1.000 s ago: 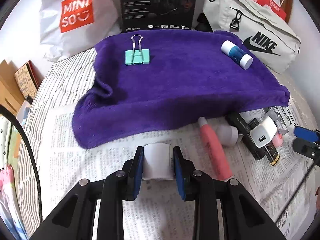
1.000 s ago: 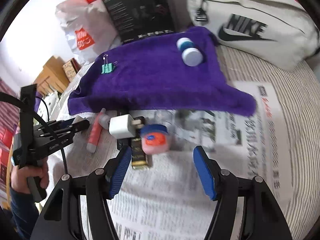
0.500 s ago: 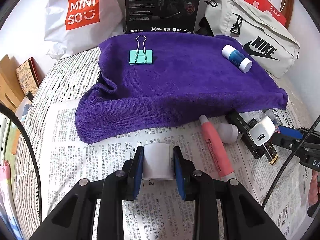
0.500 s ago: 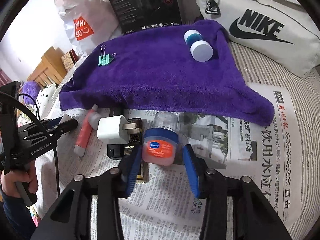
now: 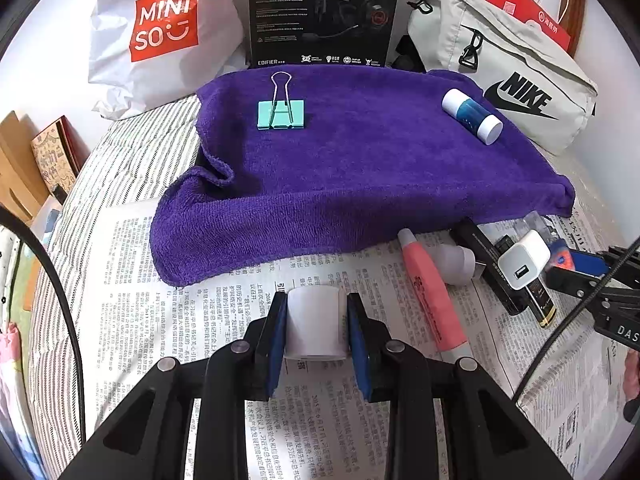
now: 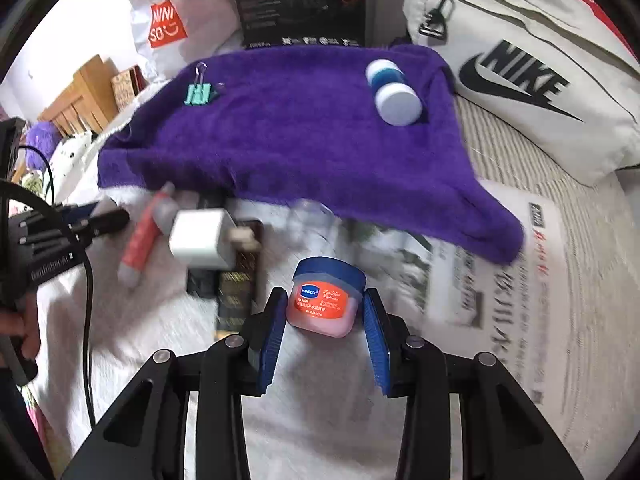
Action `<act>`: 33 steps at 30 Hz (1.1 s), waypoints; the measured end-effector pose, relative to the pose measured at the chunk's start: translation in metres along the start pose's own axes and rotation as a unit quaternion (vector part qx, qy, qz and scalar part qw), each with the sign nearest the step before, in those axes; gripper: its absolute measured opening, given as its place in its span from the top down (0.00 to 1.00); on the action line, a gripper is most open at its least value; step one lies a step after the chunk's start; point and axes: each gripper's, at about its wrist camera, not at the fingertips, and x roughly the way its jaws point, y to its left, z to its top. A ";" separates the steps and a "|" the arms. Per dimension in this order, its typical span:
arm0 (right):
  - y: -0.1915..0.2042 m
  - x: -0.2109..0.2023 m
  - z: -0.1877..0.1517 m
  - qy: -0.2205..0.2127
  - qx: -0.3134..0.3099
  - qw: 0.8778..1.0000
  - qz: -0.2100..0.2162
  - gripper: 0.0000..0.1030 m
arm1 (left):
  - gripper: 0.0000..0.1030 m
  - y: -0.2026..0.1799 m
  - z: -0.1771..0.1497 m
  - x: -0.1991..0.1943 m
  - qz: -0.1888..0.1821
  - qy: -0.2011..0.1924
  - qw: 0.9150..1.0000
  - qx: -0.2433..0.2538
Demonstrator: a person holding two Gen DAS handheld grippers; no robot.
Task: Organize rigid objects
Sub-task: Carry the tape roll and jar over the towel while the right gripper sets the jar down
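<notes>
**Purple towel, two grippers, two small containers**

Purple towel (image 5: 360, 168) lies over the far part of a bed (image 5: 132, 160) with striped sheet, and newspaper (image 5: 168, 280) covers the near part. On the towel rest a green clip (image 5: 281, 115) at the left and a blue tube (image 5: 472, 116) with white caps at the right, well apart from each other.

The left gripper (image 5: 316, 322) has its jaws clenched on a white cylinder (image 5: 316, 324); both blue pads press on its sides, and it sits over the newspaper just in front of the towel edge.

The right gripper (image 6: 324, 320) has been closing its jaws, and a pink jar (image 6: 326, 300) with blue lid is between them. Both pads sit against the sides of the jar. The jar is above the newspaper, near the front edge of the towel; this view is blurred, so I cannot tell if the jar touches the paper.

Left of the jar a small group lies on the newspaper: a white charger (image 6: 202, 236) on top of dark boxes (image 6: 236, 284), and a pink tube (image 6: 144, 240) beside them. In the left wrist view the same group is at the right, with a pale cap (image 5: 456, 264) between the pink tube and the boxes.

Behind the towel stand a white bag (image 5: 160, 32), a black box (image 5: 324, 12) and a grey pouch (image 5: 512, 80).
</notes>
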 end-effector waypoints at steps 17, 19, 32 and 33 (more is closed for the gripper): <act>-0.009 -0.003 -0.009 -0.018 0.013 0.999 -0.031 0.63 | 0.73 -0.001 -0.003 -0.003 -0.001 -0.003 1.000 -0.006; -0.013 -0.004 -0.010 -0.017 0.018 0.999 -0.031 0.63 | 0.73 0.000 -0.003 -0.003 -0.001 -0.004 1.000 -0.008; -0.017 -0.016 -0.012 -0.020 0.026 0.999 0.008 0.63 | 0.73 0.009 -0.004 -0.008 -0.025 0.006 0.999 -0.026; -0.017 -0.020 -0.012 -0.023 0.026 0.999 0.010 0.63 | 0.73 0.009 -0.005 -0.009 -0.027 0.006 0.999 -0.028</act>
